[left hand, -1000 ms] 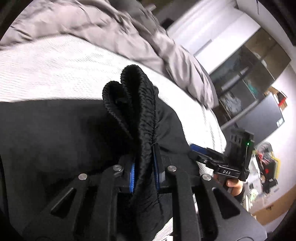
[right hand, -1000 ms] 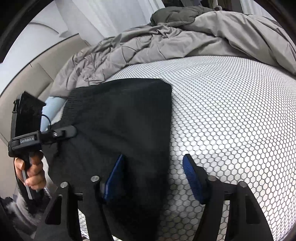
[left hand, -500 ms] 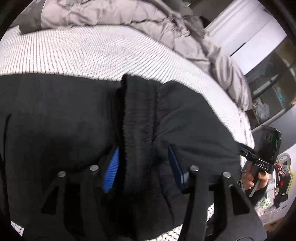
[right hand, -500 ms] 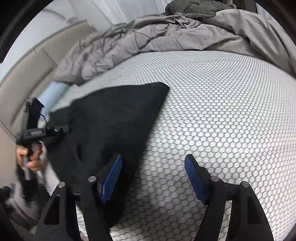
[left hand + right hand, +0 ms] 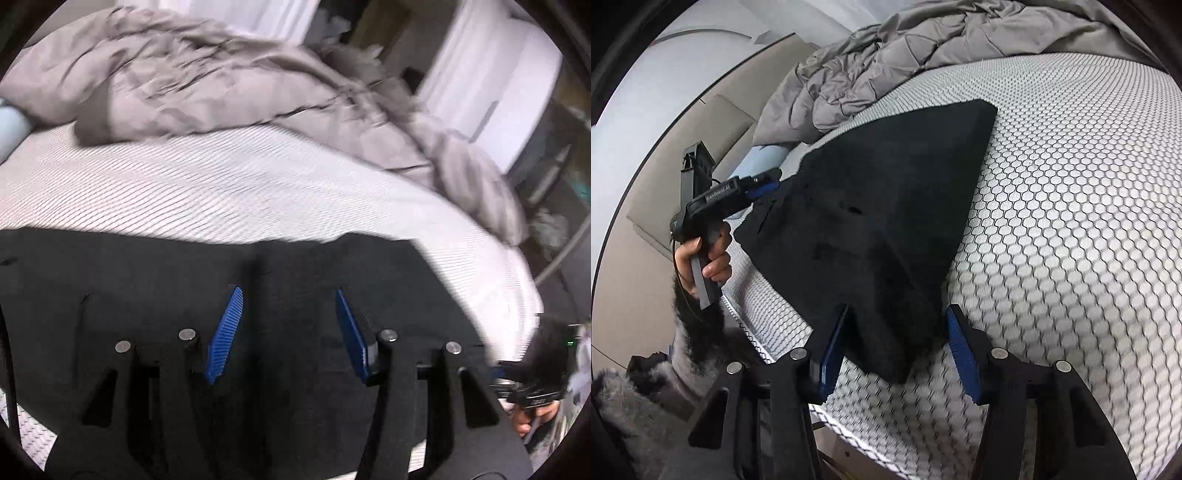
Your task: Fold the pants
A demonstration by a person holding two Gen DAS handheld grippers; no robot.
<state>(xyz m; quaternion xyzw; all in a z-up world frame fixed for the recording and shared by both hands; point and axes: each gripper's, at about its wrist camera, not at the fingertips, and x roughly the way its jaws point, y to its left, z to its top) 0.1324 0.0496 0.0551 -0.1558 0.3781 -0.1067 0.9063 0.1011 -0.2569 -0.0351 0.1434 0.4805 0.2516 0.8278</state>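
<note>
Since second ago: left gripper (image 5: pixel 288 328) let go bunched waistband, jaws have just been opening, now stand apart, nothing clamped, over flat cloth. Right gripper (image 5: pixel 899 347) shifted onto near corner of garment; jaws have just been closing, corner between blue pads (image 5: pixel 962 350), pads not seen pressing. Black soft-fabric folded pants (image 5: pixel 886 206) lie flat on white honeycomb-mesh mattress (image 5: pixel 1071 229), near its edge. Crumpled grey quilted duvet (image 5: pixel 207 81) heaped beyond pants. Person's hand (image 5: pixel 705 258) grips left tool's handle.
</note>
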